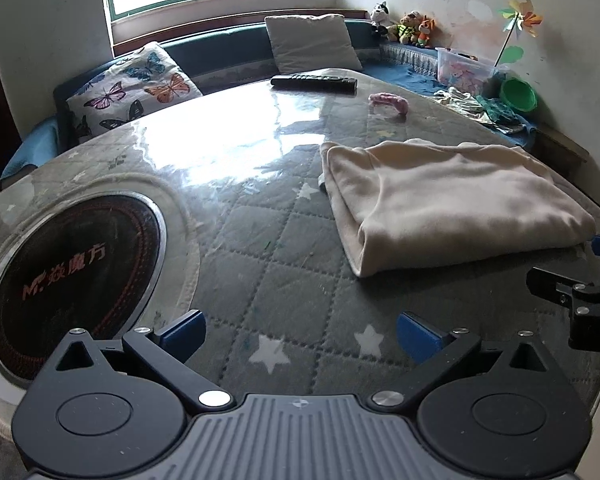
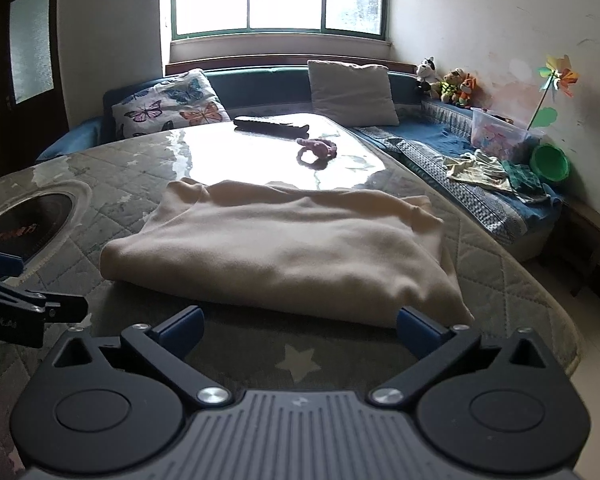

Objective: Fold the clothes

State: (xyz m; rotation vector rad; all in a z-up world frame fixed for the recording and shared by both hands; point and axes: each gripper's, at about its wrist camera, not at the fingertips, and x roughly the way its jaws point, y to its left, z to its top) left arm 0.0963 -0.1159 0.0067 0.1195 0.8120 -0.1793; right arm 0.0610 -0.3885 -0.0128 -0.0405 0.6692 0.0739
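A cream garment (image 2: 284,244) lies folded into a thick rectangle on the table (image 1: 284,280), which wears a grey quilted cover with white stars under a clear glossy sheet. In the right wrist view the garment fills the middle of the picture, its near folded edge just beyond the blue fingertips (image 2: 182,326). In the left wrist view the same garment sits toward 2 o'clock from the left gripper (image 1: 300,338).

The left gripper hangs over bare quilted cover with its jaws wide and nothing between them. The right gripper (image 2: 300,330) also has its jaws wide; the garment's edge lies just ahead of them, and the pads do not press on it. Each gripper shows at the edge of the other's view: the right one at 3 o'clock in the left view, the left one at 9 o'clock in the right view.

A round black cooktop (image 1: 76,284) is set into the table at 9 o'clock from the left gripper. At the far end of the table, toward 12 o'clock, lie a black remote control (image 1: 314,82) and a small pink item (image 1: 388,102). Beyond the table runs a blue sofa (image 2: 452,136) carrying a butterfly cushion (image 2: 168,106), a plain grey cushion (image 2: 352,92), plush toys (image 2: 448,80), a clear plastic box (image 2: 500,132), a green bowl (image 2: 550,162) and a few loose clothes (image 2: 484,170). A paper pinwheel (image 2: 560,76) stands by the wall at 2 o'clock.
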